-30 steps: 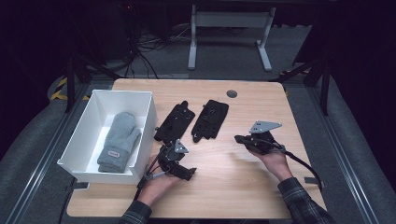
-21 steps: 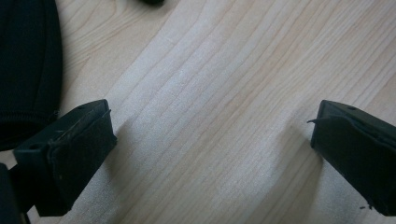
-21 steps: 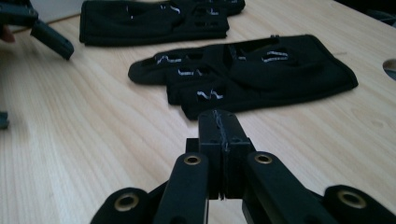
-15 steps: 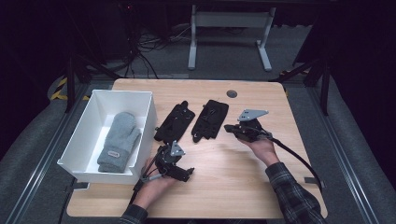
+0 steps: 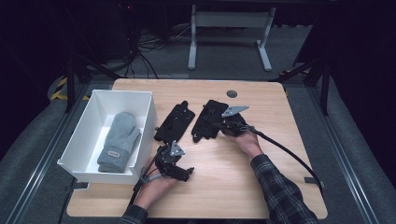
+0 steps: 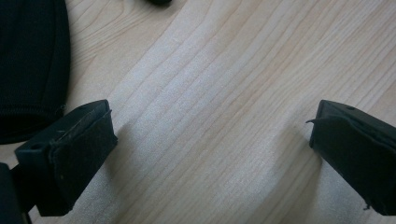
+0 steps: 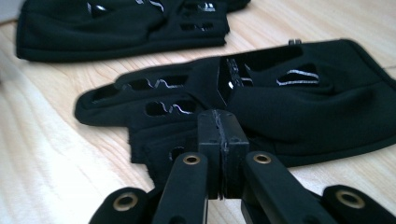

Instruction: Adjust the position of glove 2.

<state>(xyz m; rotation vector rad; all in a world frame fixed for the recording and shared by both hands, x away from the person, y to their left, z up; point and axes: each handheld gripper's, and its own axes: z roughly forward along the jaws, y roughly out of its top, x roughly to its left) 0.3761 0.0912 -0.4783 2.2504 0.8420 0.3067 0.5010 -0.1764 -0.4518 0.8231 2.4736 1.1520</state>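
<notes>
Two black gloves lie side by side mid-table, the left glove [image 5: 175, 122] and the right glove [image 5: 205, 127]. My right gripper [image 5: 219, 123] is at the right glove's near edge with its jaws shut. In the right gripper view the right gripper [image 7: 222, 135] has its pads pressed together just before the near glove [image 7: 289, 98], and the other glove [image 7: 121, 28] lies beyond. My left gripper [image 5: 183, 170] rests low over bare wood near the front, open. In the left gripper view the left gripper [image 6: 210, 135] is spread wide over the tabletop, with black fabric [image 6: 32, 60] at the upper left.
A white bin [image 5: 123, 93] stands at the table's left and holds a grey mitten [image 5: 119, 140]. A round grommet [image 5: 232, 93] sits near the back edge. A cable [image 5: 289, 154] trails from the right gripper across the wooden table [image 5: 280, 121].
My right gripper has moved left and away from me, from bare wood to the edge of the right glove, jaws shut throughout. The left gripper has barely shifted.
</notes>
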